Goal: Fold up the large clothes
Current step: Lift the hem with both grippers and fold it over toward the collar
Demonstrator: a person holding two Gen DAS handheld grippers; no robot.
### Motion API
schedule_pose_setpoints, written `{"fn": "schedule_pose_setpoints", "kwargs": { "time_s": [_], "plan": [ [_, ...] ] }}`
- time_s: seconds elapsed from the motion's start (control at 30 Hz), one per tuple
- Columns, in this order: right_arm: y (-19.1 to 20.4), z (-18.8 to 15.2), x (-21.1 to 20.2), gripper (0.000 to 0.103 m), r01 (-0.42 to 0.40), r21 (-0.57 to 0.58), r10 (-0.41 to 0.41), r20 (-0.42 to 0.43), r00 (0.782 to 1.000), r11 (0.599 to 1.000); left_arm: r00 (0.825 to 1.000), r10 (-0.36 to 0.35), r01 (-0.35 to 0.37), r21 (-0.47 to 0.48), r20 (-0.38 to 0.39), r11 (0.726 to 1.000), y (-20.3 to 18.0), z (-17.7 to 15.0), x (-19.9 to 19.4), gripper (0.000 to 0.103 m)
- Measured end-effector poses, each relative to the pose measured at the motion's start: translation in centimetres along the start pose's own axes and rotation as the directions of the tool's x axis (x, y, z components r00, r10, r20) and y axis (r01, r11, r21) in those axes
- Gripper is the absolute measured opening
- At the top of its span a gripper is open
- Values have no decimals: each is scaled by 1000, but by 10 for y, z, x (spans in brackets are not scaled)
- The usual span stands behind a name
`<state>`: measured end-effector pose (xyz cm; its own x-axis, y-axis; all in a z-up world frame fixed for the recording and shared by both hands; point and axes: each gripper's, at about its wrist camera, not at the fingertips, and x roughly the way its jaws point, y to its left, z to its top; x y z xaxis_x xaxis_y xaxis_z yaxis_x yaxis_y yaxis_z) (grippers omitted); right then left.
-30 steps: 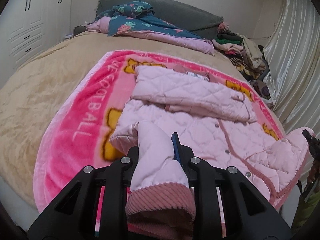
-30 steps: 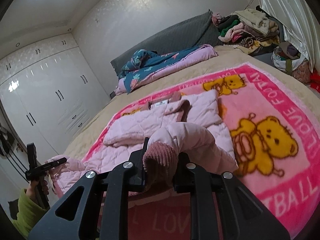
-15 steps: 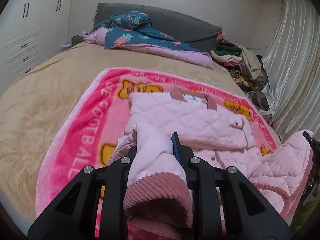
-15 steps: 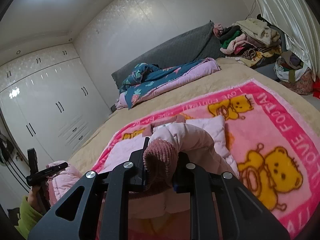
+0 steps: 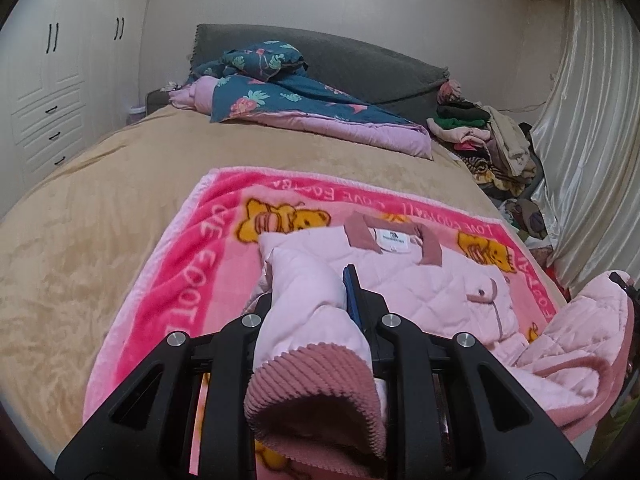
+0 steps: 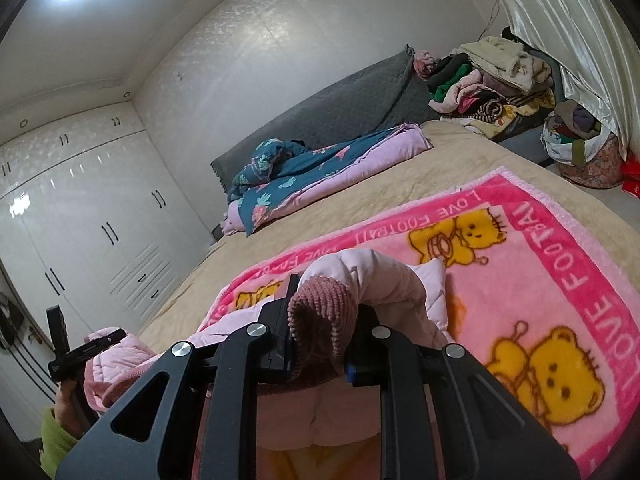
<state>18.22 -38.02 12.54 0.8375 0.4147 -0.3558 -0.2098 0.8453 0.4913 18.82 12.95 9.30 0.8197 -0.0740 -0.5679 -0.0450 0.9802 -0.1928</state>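
A pale pink quilted jacket [image 5: 432, 280] lies on a pink teddy-bear blanket [image 5: 192, 264] on the bed, collar toward the headboard. My left gripper [image 5: 312, 292] is shut on the jacket's bottom edge with its ribbed dusty-pink hem [image 5: 316, 392] and holds it lifted. My right gripper [image 6: 324, 312] is shut on another ribbed part of the same jacket [image 6: 360, 276], also lifted. The right gripper shows at the right edge of the left wrist view [image 5: 624, 284]; the left gripper shows at the left of the right wrist view [image 6: 80, 352].
A tan bedspread [image 5: 80, 216] covers the bed. A blue floral quilt [image 5: 288, 100] lies by the grey headboard [image 5: 360, 64]. A pile of clothes [image 5: 488, 140] sits at the far right by a curtain [image 5: 592, 140]. White wardrobes [image 6: 80, 216] stand to the left.
Both grippers have lifted the jacket's lower part and carried it toward the collar. More of the jacket body is now hidden under the raised fabric.
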Motion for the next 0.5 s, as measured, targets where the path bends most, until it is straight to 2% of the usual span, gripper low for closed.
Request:
{"fn": "schedule_pose_setpoints", "kwargs": {
  "time_s": [0.5],
  "plan": [
    [-26,32,63,16,49,80,-46,-38,998,996,998,63,-63,9,21,998,0,22,43,17]
  ]
}}
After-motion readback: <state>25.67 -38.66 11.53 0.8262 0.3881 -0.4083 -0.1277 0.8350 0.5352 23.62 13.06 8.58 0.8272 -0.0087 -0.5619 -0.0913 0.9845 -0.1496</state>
